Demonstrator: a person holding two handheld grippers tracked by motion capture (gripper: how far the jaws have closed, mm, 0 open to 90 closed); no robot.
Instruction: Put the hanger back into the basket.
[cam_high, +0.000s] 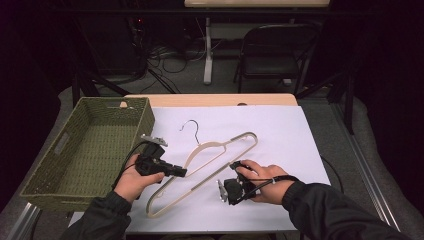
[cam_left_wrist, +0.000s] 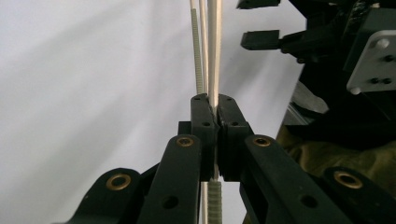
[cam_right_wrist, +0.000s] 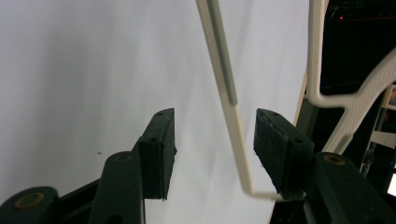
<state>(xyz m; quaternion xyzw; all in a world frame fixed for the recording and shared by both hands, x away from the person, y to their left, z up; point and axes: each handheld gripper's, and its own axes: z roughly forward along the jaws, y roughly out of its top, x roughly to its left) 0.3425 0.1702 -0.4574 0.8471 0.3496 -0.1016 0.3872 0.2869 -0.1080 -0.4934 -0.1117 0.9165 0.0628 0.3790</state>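
Note:
A cream plastic hanger (cam_high: 220, 150) with a metal hook lies slanted on the white sheet (cam_high: 280, 130). My left gripper (cam_high: 182, 171) is shut on its lower bar near the left end. In the left gripper view the pads (cam_left_wrist: 213, 105) pinch the thin hanger bar (cam_left_wrist: 215, 46). My right gripper (cam_high: 235, 165) sits at the bar's right part, open. In the right gripper view its jaws (cam_right_wrist: 215, 116) stand apart with the hanger bar (cam_right_wrist: 223, 70) between them, close to the right pad and clear of the left one. The right gripper (cam_left_wrist: 247, 21) also appears at the top right of the left gripper view.
A green woven basket (cam_high: 145, 120) stands at the left of the table, close behind my left hand. A dark folding chair (cam_high: 272, 50) and cables are on the floor beyond the table's far edge.

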